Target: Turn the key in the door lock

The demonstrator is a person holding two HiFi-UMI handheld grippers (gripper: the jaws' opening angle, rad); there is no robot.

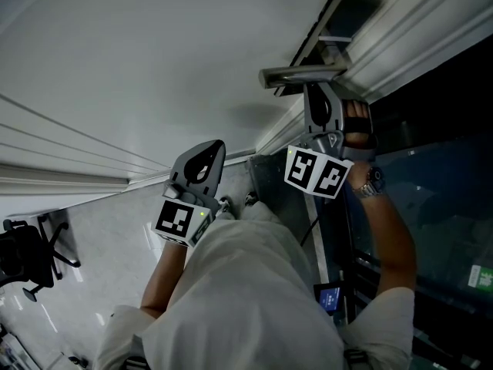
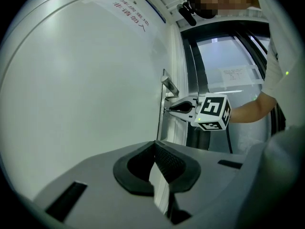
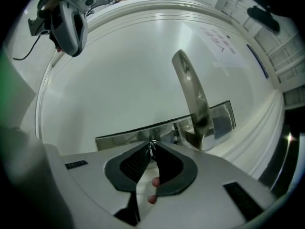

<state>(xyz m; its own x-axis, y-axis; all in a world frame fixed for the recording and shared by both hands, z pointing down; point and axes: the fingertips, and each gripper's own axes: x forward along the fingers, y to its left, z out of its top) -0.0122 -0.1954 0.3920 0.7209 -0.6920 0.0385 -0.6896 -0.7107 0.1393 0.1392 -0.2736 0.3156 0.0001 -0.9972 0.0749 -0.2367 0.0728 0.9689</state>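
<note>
Grip precedes twisting: the right hand-held gripper point(image 3: 152, 148) pinches the small silver metal key point(image 3: 153, 144) seated in the brushed-steel lock plate point(image 3: 122, 138) by the white door point(image 3: 119, 70)'s edge; the left hand-held gripper point(image 2: 155, 147) hangs clear, jaws together, empty.
</note>
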